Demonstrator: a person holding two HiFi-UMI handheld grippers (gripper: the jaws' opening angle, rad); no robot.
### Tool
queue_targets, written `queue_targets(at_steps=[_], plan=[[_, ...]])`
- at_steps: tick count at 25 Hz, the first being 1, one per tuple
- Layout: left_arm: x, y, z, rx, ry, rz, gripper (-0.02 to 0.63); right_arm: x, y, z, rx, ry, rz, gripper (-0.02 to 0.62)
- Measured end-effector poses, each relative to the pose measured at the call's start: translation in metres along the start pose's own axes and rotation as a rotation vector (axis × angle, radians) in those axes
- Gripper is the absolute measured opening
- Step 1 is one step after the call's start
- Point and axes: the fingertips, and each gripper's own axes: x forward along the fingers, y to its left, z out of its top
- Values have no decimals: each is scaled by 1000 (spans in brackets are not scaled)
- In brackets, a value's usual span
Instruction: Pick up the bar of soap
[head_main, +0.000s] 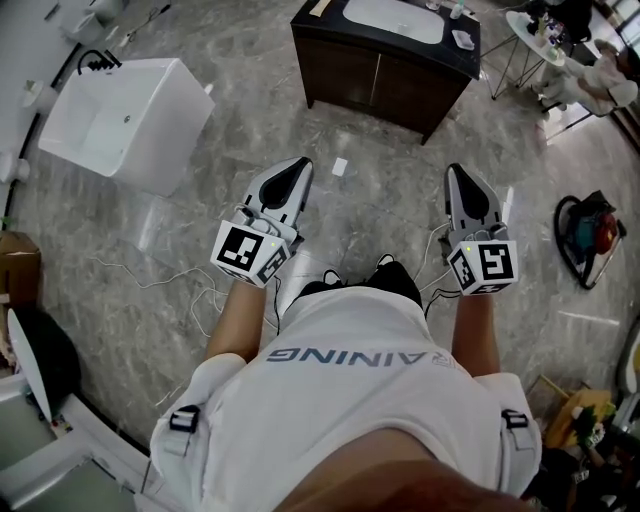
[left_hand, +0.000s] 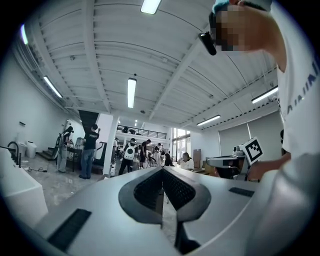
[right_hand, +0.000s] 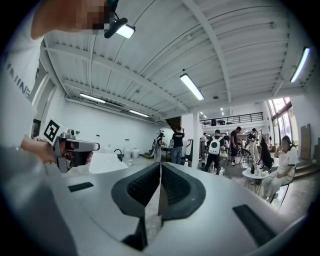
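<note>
I cannot pick out a bar of soap in any view. My left gripper (head_main: 297, 166) is held at waist height over the marble floor, its jaws pressed together with nothing between them; its own view (left_hand: 162, 170) looks out level across the hall. My right gripper (head_main: 457, 171) is held the same way on the other side, also shut and empty (right_hand: 160, 165). Both point toward a dark vanity cabinet (head_main: 340, 70) a few steps ahead. A small white dish (head_main: 463, 39) sits on its top, contents too small to tell.
A white bathtub (head_main: 125, 120) stands at the far left. The vanity holds a white basin (head_main: 392, 18). Cables trail over the floor (head_main: 150, 285). A round white table (head_main: 535, 35) stands at the top right and a black and teal machine (head_main: 590, 235) at the right. Several people (left_hand: 90, 150) stand far off.
</note>
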Motion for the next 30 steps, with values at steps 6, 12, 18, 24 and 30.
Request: queue_targets(at_steps=[6, 12, 18, 24, 30], plan=[[21, 21, -3, -15, -3, -20, 8, 25, -12, -3, 17, 0, -25, 21], [52, 43, -1, -9, -7, -12, 8, 58, -33, -3, 14, -10, -19, 21], [104, 57, -5, -9, -2, -5, 8, 99, -78, -3, 26, -20, -16, 21], [174, 67, 6, -1, -13, 3, 8, 141, -135, -4, 44, -23, -1, 21], [250, 74, -1, -9, 17, 17, 8, 173, -204, -12, 63, -13, 4, 21]])
